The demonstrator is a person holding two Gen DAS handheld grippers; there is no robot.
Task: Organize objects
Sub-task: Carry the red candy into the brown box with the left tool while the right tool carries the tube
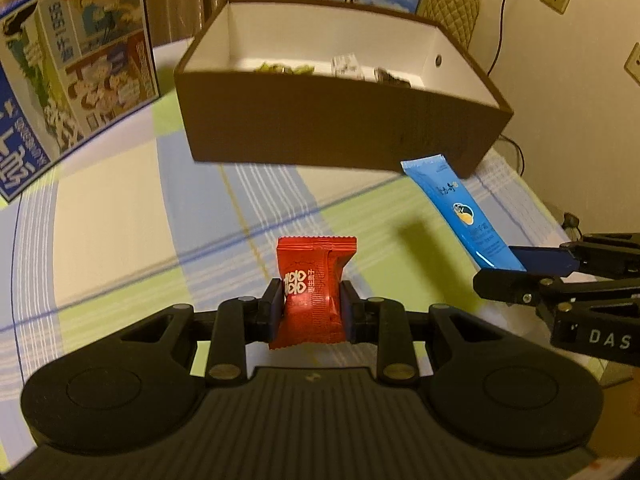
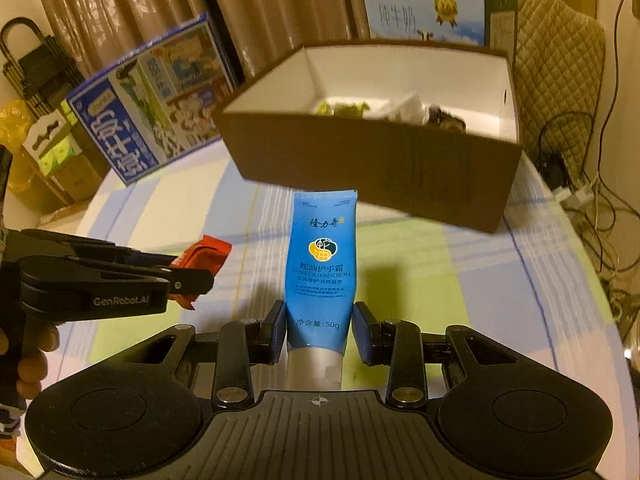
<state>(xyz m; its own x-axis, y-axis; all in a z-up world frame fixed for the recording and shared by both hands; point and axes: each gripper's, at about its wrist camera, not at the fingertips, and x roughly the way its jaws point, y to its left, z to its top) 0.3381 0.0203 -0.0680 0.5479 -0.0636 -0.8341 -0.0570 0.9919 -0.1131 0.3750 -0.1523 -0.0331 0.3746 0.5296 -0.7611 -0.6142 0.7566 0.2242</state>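
Left gripper: my jaws are pinched on a red candy packet, pads pressing both sides of the wrapper, packet upright and lifted off the cloth. White double-happiness mark faces my camera.

Right gripper: jaws closed against the lower body of a blue hand cream tube, white cap end toward the camera, crimped end pointing away toward the box. In the left wrist view the same tube shows at the right edge, angled up from the other gripper's fingers, its crimped end near the box's front right corner.

Beyond both grippers: a brown cardboard box, open top, white inside. Small items lie on its floor: greenish wrapped pieces, a pale packet, something dark at right; too blurred to name further. The box sits on a table with a checked cloth in pale blue, green and cream.

Left of the box, a blue illustrated carton stands tilted. Behind the box, a light blue milk carton with a gold medal seal. A quilted chair back at far right, cables on the wall side.

From the right wrist view, a hand grips the left tool's handle.
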